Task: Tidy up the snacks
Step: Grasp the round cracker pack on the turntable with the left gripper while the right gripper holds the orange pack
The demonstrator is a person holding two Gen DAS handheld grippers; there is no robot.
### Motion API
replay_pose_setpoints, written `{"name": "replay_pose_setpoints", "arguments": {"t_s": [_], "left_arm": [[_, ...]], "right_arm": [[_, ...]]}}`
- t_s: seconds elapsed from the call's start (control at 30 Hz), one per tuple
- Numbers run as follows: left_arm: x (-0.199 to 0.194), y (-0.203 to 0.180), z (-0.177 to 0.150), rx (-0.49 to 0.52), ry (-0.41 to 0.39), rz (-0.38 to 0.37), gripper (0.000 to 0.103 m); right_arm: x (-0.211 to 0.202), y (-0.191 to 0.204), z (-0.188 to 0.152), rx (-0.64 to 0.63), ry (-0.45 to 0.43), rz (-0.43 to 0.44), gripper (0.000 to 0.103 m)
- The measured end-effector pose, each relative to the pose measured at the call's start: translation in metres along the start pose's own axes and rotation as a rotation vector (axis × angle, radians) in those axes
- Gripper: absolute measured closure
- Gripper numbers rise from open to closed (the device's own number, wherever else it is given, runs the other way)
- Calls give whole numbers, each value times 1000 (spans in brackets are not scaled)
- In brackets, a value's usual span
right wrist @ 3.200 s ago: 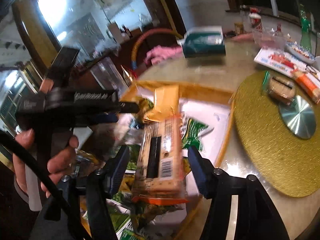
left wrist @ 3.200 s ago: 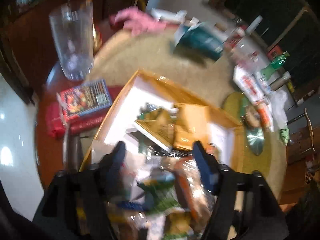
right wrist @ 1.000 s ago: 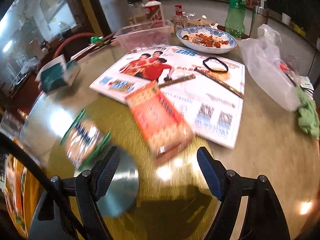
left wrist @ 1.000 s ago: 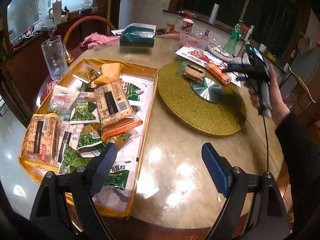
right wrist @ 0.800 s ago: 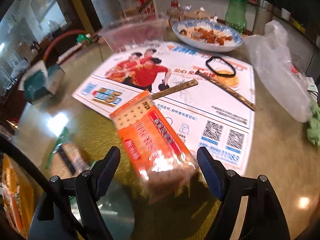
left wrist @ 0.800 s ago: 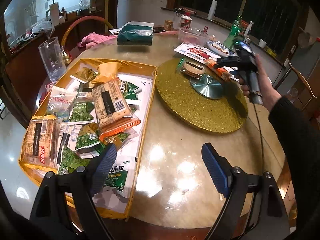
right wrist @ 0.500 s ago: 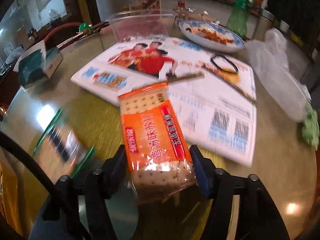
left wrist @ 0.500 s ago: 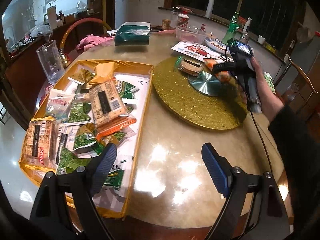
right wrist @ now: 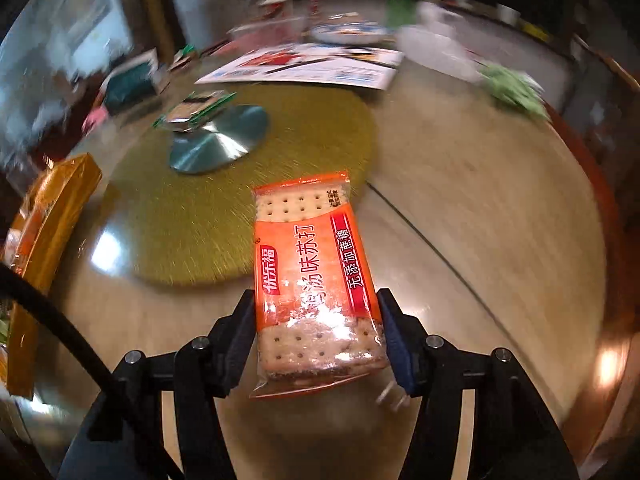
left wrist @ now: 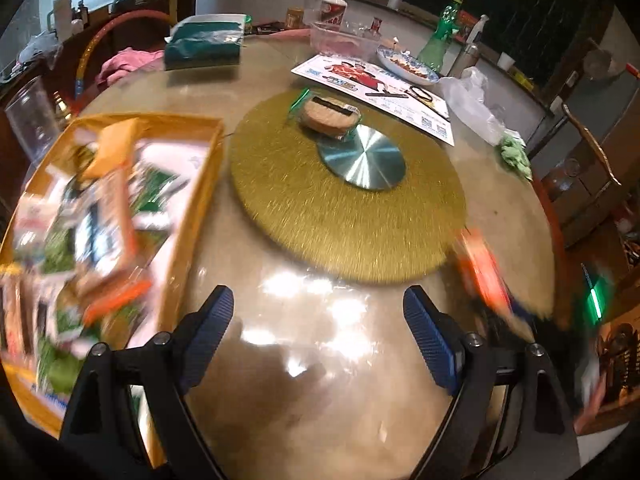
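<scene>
My right gripper [right wrist: 316, 332] is shut on an orange cracker packet [right wrist: 312, 276] and holds it above the table, near the gold turntable's [right wrist: 224, 184] front edge. The packet shows blurred at the right of the left wrist view [left wrist: 482, 268]. My left gripper [left wrist: 316, 336] is open and empty over the glossy table. The orange tray [left wrist: 196, 208] with several snack packets [left wrist: 100, 216] lies to its left; its edge also shows in the right wrist view [right wrist: 52, 208]. A green-wrapped cracker packet [left wrist: 328, 114] lies on the turntable [left wrist: 344, 208] by the silver hub [left wrist: 362, 158].
A printed flyer [left wrist: 372, 80], a clear plastic box [left wrist: 340, 38], a blue-rimmed dish [left wrist: 406, 66], a green bottle [left wrist: 440, 42], a plastic bag [left wrist: 472, 104] and a green cloth [left wrist: 514, 154] lie at the far side. A teal tissue pack [left wrist: 204, 46] and a glass [left wrist: 30, 116] stand at left.
My right gripper has closed on the orange cracker packet, lifted it off the turntable's far edge and carried it back toward the table's near side. My left gripper has swung right a little.
</scene>
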State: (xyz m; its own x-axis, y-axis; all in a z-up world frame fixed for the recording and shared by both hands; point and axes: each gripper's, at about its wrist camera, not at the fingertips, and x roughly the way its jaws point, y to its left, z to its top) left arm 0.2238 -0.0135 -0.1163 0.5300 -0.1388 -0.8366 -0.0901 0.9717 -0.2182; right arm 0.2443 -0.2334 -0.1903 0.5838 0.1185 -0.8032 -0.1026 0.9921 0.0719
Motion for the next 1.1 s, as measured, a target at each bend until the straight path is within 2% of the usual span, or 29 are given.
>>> {"name": "replay_pose_setpoints", "arguments": {"t_s": [0.1, 0.27, 0.33, 0.37, 0.43, 0.53, 0.6, 0.63, 0.67, 0.73, 0.83, 0.87, 0.93, 1.0, 1.07, 1.1], "left_arm": [[26, -17, 34, 41, -7, 22, 16], [73, -23, 97, 31, 20, 39, 16], [85, -25, 115, 40, 3, 78, 16], [93, -27, 124, 58, -3, 111, 16], [110, -34, 143, 104, 15, 130, 16], [131, -39, 166, 149, -3, 189, 16], [147, -43, 179, 180, 10, 152, 16], [161, -46, 184, 228, 54, 146, 16], [169, -48, 188, 259, 78, 167, 16], [180, -50, 193, 309, 65, 233, 16], [197, -47, 194, 342, 144, 155, 13], [202, -48, 191, 374, 162, 173, 10], [201, -43, 187, 364, 130, 162, 9], [198, -36, 185, 316, 135, 133, 13], [190, -37, 178, 336, 109, 133, 24], [186, -37, 172, 346, 102, 149, 26]], "right_arm": [[-15, -15, -21, 71, -42, -41, 44], [-21, -26, -32, 140, -110, -10, 44], [-21, -25, -33, 139, -119, -16, 44], [-20, -26, -32, 146, -122, -2, 44], [-22, -30, -35, 164, -130, 31, 44], [-22, -32, -37, 177, -138, 49, 44], [-22, -33, -38, 182, -141, 59, 44], [-22, -33, -38, 185, -142, 63, 44], [-22, -33, -38, 186, -142, 63, 44], [-22, -34, -39, 190, -145, 69, 44], [-22, -36, -40, 196, -148, 80, 44], [-22, -36, -39, 196, -148, 81, 44], [-22, -36, -40, 195, -149, 86, 44], [-22, -36, -40, 197, -150, 89, 45], [-21, -37, -40, 197, -150, 90, 45], [-21, -36, -40, 196, -150, 89, 45]]}}
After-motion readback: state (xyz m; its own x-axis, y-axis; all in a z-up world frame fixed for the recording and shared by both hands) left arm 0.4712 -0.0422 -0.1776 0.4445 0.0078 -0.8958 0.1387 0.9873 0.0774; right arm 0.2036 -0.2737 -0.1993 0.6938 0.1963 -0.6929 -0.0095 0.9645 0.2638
